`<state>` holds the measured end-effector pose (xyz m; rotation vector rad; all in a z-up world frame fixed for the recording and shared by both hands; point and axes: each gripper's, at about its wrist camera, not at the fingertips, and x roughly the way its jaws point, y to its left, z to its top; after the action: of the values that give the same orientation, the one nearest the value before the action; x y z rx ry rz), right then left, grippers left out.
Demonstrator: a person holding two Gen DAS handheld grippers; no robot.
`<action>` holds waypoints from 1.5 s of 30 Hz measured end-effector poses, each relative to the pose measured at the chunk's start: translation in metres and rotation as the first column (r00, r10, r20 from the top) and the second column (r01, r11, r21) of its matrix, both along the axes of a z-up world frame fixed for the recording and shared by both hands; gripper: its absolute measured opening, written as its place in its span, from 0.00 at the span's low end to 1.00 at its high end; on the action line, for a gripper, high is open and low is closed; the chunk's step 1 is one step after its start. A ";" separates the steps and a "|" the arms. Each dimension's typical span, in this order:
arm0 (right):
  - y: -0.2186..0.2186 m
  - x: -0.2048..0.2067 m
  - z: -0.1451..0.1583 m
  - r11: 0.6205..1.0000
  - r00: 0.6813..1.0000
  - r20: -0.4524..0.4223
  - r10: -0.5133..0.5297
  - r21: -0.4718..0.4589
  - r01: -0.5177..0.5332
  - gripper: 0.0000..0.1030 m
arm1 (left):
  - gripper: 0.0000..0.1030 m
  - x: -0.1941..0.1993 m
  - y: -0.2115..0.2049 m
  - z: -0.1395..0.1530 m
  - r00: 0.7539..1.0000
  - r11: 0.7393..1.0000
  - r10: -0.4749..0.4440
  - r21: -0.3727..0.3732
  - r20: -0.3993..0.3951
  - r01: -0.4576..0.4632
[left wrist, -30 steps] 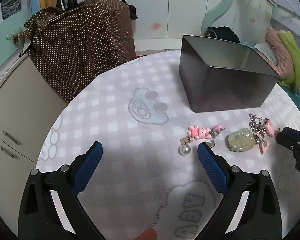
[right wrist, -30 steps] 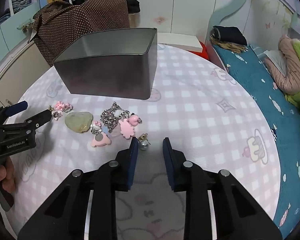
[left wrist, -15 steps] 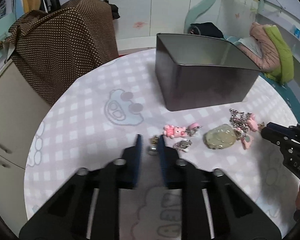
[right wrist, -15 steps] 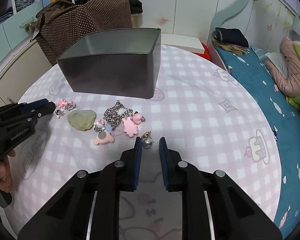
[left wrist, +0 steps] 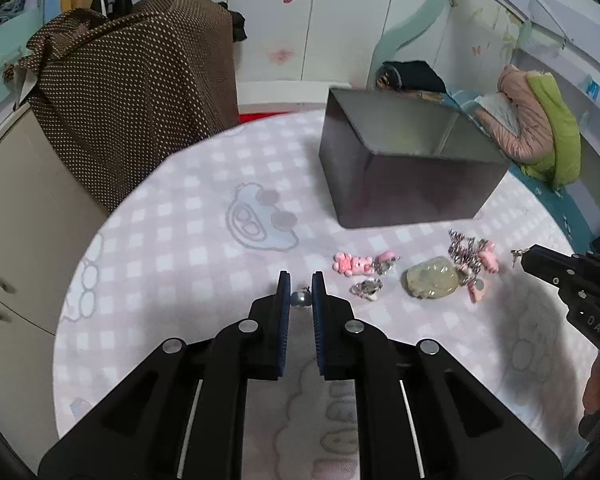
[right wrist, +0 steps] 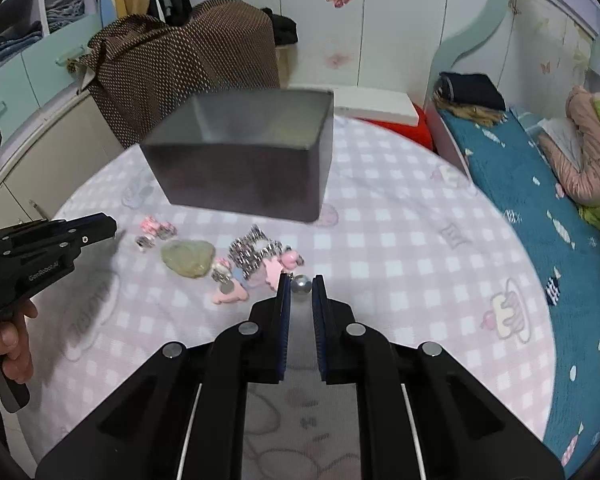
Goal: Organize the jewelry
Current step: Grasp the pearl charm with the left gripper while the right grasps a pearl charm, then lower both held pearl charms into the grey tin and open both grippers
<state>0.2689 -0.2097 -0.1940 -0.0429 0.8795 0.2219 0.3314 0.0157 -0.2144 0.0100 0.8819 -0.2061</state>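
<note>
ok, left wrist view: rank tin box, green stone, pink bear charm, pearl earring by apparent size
1. tin box
2. green stone
3. pink bear charm, close to the stone, so unsure
4. pearl earring, nearest the camera yet smallest

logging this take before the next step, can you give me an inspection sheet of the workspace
surface: round table under a pink and white checked cloth with cartoon prints.
job's things: open grey tin box, upright; inside looks empty from here. Loose on the cloth in front of it: pink bear charm, pale green stone, silver chain tangled with pink charms.
clutter: nothing seen.
grippers: left claw shut on a pearl earring; right claw shut on a second pearl earring.
cables: nothing seen.
surroundings: brown dotted cloth draped behind the table, white wardrobe doors with butterfly stickers, a bed on the right.
</note>
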 end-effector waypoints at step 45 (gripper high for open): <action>0.023 0.091 0.084 0.998 0.986 0.156 0.060 -0.014 -0.058 0.09 | 0.10 0.099 -0.079 0.098 0.982 0.988 -0.118 -0.085 0.147 0.131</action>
<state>0.3598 -0.1870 -0.1100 -0.0936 0.7230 0.2663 0.4307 -0.0630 -0.1165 -0.0085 0.7293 -0.3599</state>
